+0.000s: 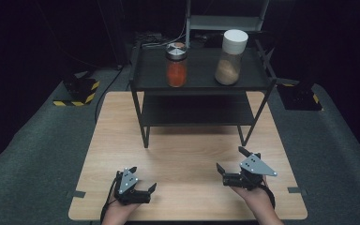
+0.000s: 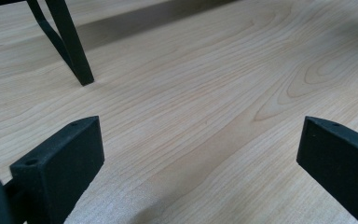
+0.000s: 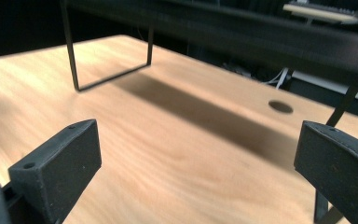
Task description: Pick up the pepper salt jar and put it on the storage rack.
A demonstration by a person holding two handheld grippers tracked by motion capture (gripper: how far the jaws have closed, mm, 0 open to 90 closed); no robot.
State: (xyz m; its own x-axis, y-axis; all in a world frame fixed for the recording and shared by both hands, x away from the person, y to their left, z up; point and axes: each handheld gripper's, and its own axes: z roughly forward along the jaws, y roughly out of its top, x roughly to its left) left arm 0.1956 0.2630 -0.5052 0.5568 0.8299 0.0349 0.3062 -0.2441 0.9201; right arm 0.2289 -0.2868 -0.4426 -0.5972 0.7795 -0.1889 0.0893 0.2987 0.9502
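While both wide-jawed, left gripper [image 1: 145,186] rightward, right gripper [image 1: 230,159] leftward.

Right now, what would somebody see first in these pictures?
Two jars on the black shelf's top: the orange jar left, the bigger white-capped jar right. Nearer, on the wooden table, the left tool and right tool wait open, holding nothing.

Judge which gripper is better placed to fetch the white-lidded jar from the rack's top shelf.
Probably the right gripper: it sits on the same side as the white-lidded jar, jaws open and empty. The left gripper lies nearer the orange jar.
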